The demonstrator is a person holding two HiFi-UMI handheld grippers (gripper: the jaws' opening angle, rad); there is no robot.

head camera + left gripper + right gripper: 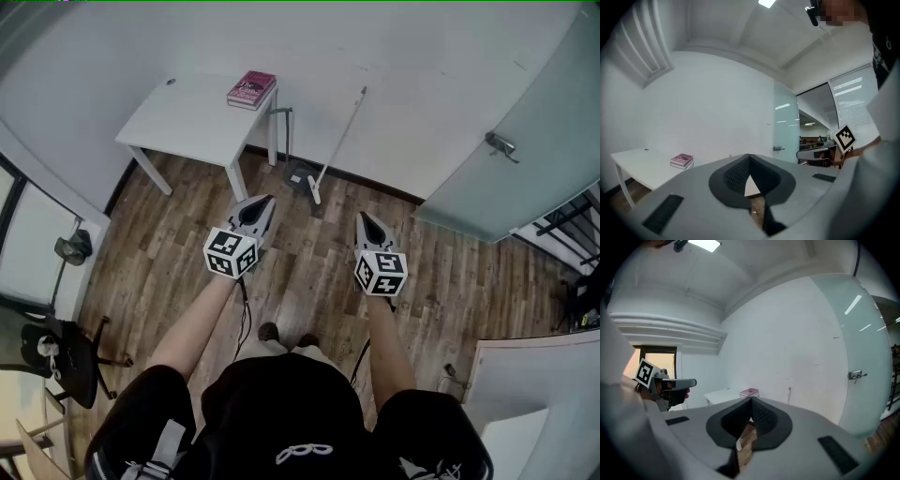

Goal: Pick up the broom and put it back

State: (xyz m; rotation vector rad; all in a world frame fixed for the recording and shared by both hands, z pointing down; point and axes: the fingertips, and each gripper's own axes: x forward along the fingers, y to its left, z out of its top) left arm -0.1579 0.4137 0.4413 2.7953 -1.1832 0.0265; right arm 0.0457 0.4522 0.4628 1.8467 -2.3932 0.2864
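The broom (339,139) leans against the white wall, its thin pale handle slanting up to the right and its head (315,194) on the wood floor. A dark dustpan (300,173) lies beside the head. In the right gripper view the handle top (789,393) shows far off against the wall. My left gripper (266,201) (749,159) and right gripper (364,217) (751,401) are held out side by side, well short of the broom. Both have their jaws closed together with nothing between them.
A white table (187,122) stands left of the broom with a pink book (251,90) (682,160) (749,393) on its far corner. A frosted glass door (525,159) with a handle (500,145) is at the right. A black chair (66,352) stands at the far left.
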